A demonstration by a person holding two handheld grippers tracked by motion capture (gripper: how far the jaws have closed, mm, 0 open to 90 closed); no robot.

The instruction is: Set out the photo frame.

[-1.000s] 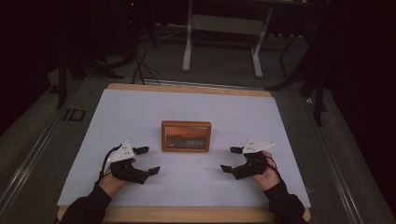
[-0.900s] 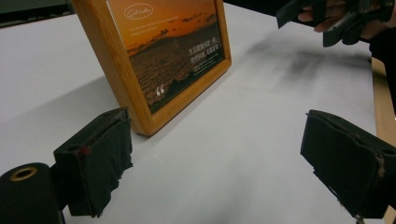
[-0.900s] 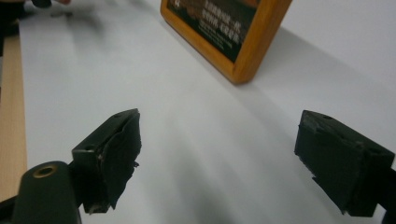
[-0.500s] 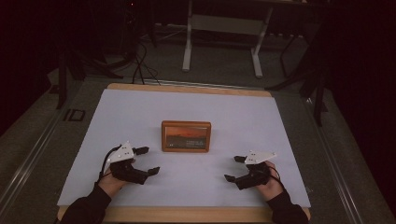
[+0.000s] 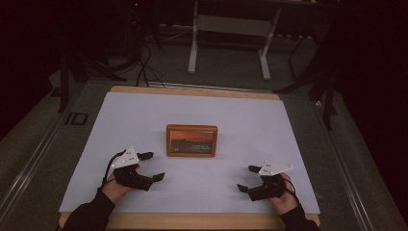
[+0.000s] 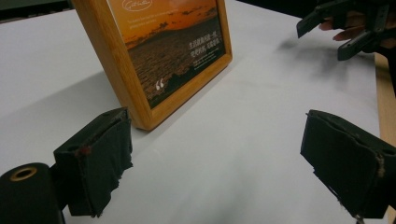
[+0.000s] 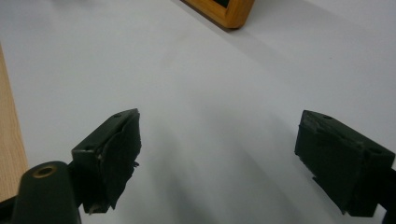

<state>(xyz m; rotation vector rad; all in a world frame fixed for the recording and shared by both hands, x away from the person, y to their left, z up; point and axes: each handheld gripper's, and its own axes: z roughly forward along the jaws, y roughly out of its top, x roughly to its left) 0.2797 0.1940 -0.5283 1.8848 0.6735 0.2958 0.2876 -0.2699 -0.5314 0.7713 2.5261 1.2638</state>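
We see the wooden picture frame (image 5: 191, 140) standing upright at mid-frame in the high view, on the white table cover (image 5: 144, 110), leaning slightly back. Our left gripper (image 5: 153, 166) sits at lower left, jaws spread wide and empty, just short of the frame's near corner (image 6: 144, 122). Our right gripper (image 5: 249, 179) is at lower right, jaws likewise spread and holding nothing, well apart from the frame; in the right gripper view only a frame corner (image 7: 229, 14) shows at the top edge.

Risks, as we judge them: the frame stands on a narrow base, so a one-sided nudge from the left jaws could tip it flat or skid it across the smooth cover. A grip on one edge alone may let it swing or slip.

Surroundings: bare cover between grippers and frame, nothing blocking. Wooden table edge (image 5: 192, 221) along the bottom; desk legs (image 5: 193, 43) and cables (image 5: 142, 67) on the floor beyond, upper frame, out of reach.
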